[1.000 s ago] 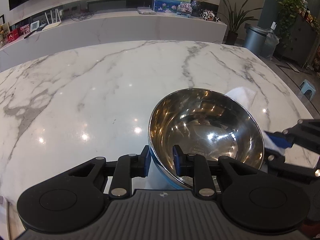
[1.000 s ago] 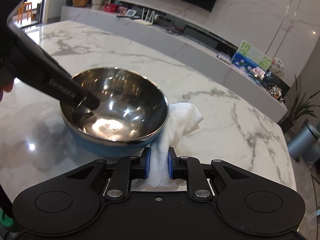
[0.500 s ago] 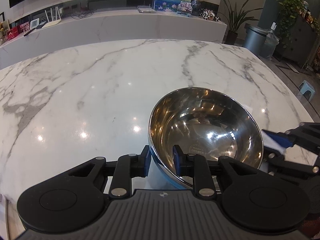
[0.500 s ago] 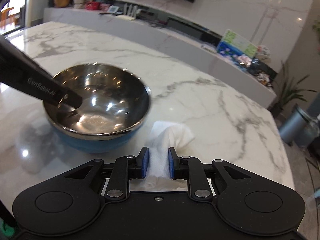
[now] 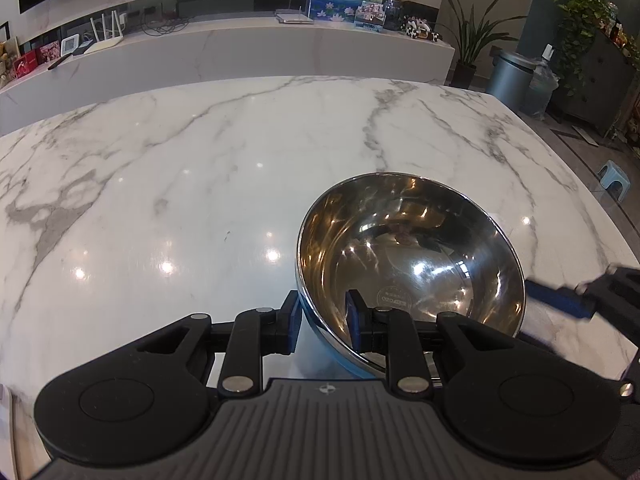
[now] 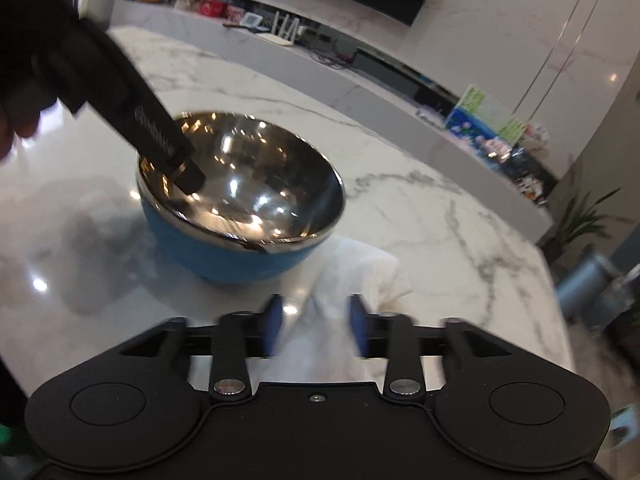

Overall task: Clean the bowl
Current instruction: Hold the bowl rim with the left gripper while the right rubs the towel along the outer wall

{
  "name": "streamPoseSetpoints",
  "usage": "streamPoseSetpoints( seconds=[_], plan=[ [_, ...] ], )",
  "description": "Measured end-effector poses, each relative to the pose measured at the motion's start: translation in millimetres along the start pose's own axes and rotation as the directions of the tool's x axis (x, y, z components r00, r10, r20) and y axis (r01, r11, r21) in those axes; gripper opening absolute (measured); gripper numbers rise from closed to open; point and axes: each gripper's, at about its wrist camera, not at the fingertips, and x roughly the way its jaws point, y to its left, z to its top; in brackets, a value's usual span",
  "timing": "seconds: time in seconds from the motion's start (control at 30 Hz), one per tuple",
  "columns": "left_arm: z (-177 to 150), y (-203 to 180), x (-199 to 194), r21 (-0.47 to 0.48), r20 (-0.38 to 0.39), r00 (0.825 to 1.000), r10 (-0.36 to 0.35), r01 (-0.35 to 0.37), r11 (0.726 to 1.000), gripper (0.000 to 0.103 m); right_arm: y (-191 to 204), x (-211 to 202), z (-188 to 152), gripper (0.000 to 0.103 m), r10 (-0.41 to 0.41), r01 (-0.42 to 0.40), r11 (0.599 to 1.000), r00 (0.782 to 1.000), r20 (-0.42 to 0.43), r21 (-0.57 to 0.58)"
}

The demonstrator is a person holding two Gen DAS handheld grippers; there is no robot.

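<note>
A steel bowl point(image 5: 412, 256) with a blue outside point(image 6: 224, 252) stands on the white marble table point(image 5: 180, 184). My left gripper point(image 5: 322, 320) is shut on its near rim, one pad inside and one outside; its black finger point(image 6: 176, 156) shows inside the bowl in the right wrist view. A crumpled white cloth point(image 6: 360, 276) lies on the table just right of the bowl. My right gripper point(image 6: 316, 324) has its jaws opening around the cloth's near end, and the blue pads stand apart from it. One right finger point(image 5: 560, 304) shows beside the bowl in the left wrist view.
The table's right edge point(image 5: 592, 184) drops to the floor, where a grey bin point(image 5: 512, 80) and a blue stool point(image 5: 614, 176) stand. A long counter point(image 5: 240, 52) with a router and pictures runs behind the table. A person's hand point(image 6: 16, 128) holds the left gripper.
My right gripper drew the cloth away from the bowl's side, then its jaws spread and let go of the cloth. The left gripper and bowl stayed put.
</note>
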Motion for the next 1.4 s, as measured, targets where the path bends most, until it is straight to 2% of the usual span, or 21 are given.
streamPoseSetpoints(
  seconds=[0.2, 0.4, 0.53, 0.6, 0.73, 0.93, 1.03, 1.4],
  plan=[
    [-0.6, -0.2, -0.2, -0.001, -0.001, 1.0, -0.001, 0.001, 1.0, 0.022, -13.8, 14.2, -5.4, 0.039, -0.004, 0.01, 0.996, 0.998, -0.06, 0.089],
    [-0.4, -2.2, -0.1, 0.002, -0.003, 1.0, 0.002, -0.002, 1.0, 0.022, -32.6, 24.8, -9.5, 0.034, 0.042, -0.019, 0.966, 0.995, -0.086, 0.259],
    [-1.5, -3.4, 0.1, 0.002, -0.006, 1.0, 0.004, -0.004, 1.0, 0.022, -43.0, 28.4, -12.6, 0.02, 0.069, -0.03, 0.925, 0.994, -0.089, 0.38],
    [-1.7, -3.5, 0.0, 0.001, -0.006, 1.0, 0.006, -0.006, 1.0, 0.022, -47.0, 28.5, -13.5, 0.017, 0.071, -0.027, 0.906, 0.993, -0.09, 0.422],
    [-1.9, -3.5, 0.5, -0.004, -0.007, 1.0, 0.006, -0.006, 1.0, 0.022, -42.1, 19.5, -12.6, 0.015, 0.063, -0.026, 0.909, 0.995, -0.075, 0.416],
    [-1.6, -3.1, 0.5, -0.009, -0.008, 1.0, 0.005, -0.005, 1.0, 0.022, -41.0, 0.3, -0.8, 0.015, 0.065, -0.079, 0.919, 0.997, 0.049, 0.387],
    [-1.7, -3.0, 0.3, -0.011, -0.009, 1.0, 0.005, -0.005, 1.0, 0.022, -38.1, -4.8, 3.3, 0.015, 0.078, -0.102, 0.926, 0.994, 0.079, 0.364],
    [-1.9, -4.0, 1.2, -0.011, -0.009, 1.0, 0.012, -0.012, 1.0, 0.022, -33.1, 6.2, 2.1, 0.015, 0.114, -0.121, 0.936, 0.993, 0.042, 0.329]
  ],
)
